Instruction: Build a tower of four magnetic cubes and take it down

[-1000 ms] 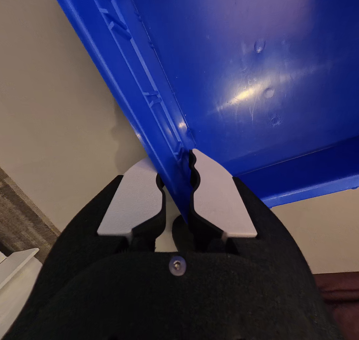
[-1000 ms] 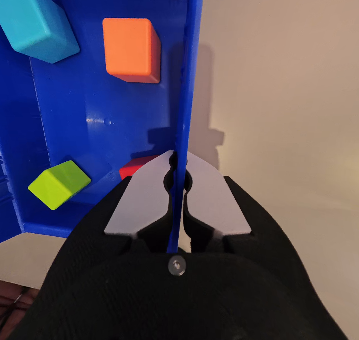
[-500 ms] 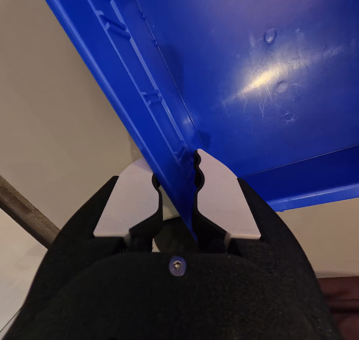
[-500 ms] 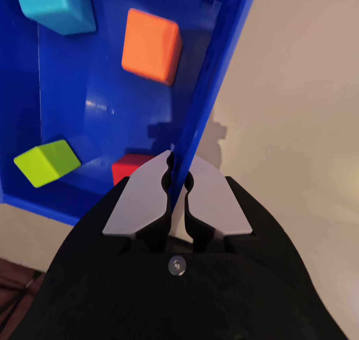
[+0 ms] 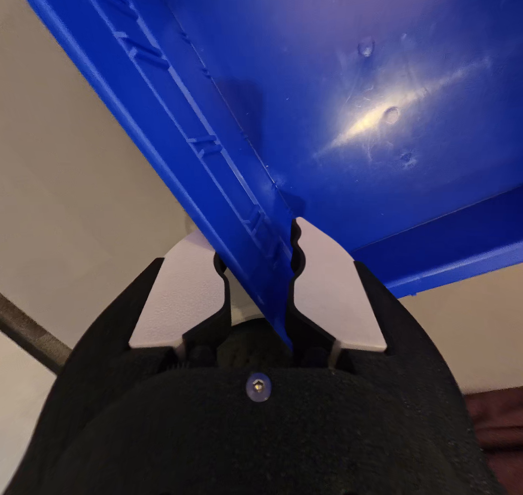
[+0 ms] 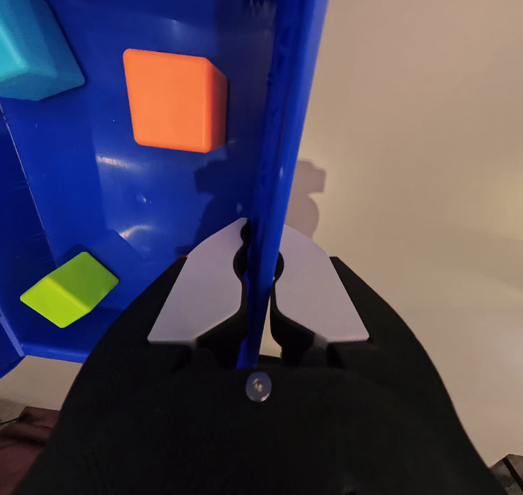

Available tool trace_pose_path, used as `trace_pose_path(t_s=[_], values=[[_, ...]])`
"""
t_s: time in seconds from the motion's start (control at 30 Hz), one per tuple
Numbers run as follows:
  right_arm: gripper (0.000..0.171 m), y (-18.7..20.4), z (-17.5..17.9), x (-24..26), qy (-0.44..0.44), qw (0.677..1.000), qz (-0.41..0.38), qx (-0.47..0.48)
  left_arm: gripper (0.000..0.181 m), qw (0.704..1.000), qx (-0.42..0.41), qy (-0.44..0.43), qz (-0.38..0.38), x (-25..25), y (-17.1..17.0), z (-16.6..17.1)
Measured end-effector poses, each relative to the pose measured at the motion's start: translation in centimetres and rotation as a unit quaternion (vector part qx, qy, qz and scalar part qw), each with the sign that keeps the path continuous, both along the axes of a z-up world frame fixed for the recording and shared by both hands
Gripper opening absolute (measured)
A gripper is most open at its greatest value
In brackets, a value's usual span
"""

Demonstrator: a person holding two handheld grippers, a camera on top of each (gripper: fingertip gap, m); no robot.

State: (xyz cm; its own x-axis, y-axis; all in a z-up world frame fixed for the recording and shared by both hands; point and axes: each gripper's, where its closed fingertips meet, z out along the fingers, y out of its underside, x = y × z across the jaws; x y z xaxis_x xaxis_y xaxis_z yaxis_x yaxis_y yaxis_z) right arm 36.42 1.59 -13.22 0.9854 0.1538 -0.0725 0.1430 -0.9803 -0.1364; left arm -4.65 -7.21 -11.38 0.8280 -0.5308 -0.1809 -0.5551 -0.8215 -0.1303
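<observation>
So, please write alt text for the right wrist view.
The right gripper is shut on the side wall of a blue tray. Inside lie an orange cube, a green cube and a light blue cube.

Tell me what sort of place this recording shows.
Probably an indoor room, home or office: a plain cream tabletop, a blue plastic bin of toy cubes such as the orange cube, and a strip of carpet-like floor.

Four cubes point(image 6: 175, 99) lie apart in tray point(image 6: 294, 113).
</observation>
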Motion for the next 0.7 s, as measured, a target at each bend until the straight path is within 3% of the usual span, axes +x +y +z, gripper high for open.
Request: trace_pose_path(t_s=[0.23,0.4,0.7], values=[[0.007,0.4,-0.1,-0.1,0.034,0.999,-0.024,0.000,0.049,0.993,-0.016,-0.109,-0.046,1.1,-0.9,2.1],[0.007,0.2,-0.1,1.1,0.056,0.997,-0.044,-0.014,0.054,0.984,0.033,-0.161,-0.066,-0.1,-1.4,6.0],[0.006,-2.3,0.4,6.9,0.060,0.993,-0.092,-0.032,0.047,0.957,0.175,-0.227,0.040,-9.8,-2.2,13.2]])
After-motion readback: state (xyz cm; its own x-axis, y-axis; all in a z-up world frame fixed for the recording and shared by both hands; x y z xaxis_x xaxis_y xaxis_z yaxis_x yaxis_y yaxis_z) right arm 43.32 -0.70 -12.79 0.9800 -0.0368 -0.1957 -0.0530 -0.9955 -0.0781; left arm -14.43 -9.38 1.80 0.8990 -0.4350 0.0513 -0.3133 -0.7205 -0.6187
